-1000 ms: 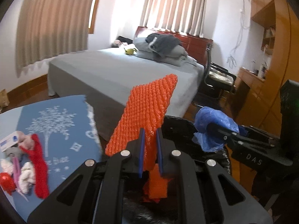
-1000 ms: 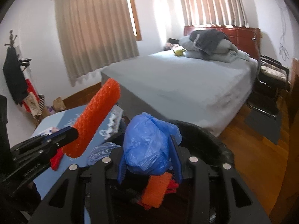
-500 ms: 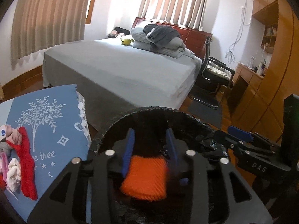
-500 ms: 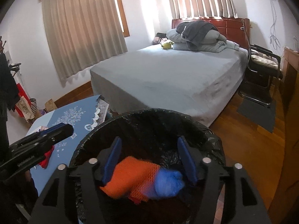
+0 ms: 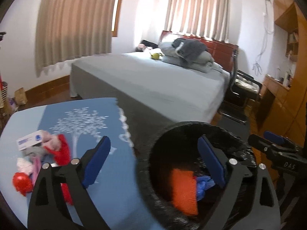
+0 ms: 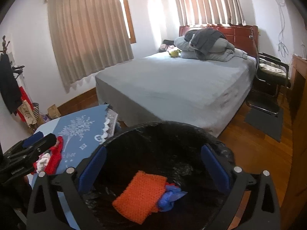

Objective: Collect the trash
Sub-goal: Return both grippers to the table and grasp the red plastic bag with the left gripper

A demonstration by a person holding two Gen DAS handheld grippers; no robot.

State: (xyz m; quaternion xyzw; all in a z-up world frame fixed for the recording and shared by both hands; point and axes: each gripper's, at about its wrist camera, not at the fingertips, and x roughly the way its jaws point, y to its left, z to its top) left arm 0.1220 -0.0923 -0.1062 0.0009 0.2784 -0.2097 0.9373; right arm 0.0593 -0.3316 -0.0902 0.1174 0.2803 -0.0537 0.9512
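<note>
Left gripper (image 5: 153, 164): jaws opening, nothing between. Right gripper (image 6: 153, 166): likewise. Orange mesh (image 6: 140, 197), blue bag (image 6: 170, 196): inside black bin (image 6: 172, 128). Remaining trash pile (image 5: 42, 161): tabletop, nine o'clock. Advisable: clear rim before swinging across.

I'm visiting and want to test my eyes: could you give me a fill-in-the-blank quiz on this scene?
1. The orange net lies inside the black ____.
2. Beside the net lies a crumpled ____ plastic bag.
3. More trash waits on the ____ tablecloth.
4. Between the right claw's pads there is ____.

Missing words: bin; blue; blue; nothing
</note>
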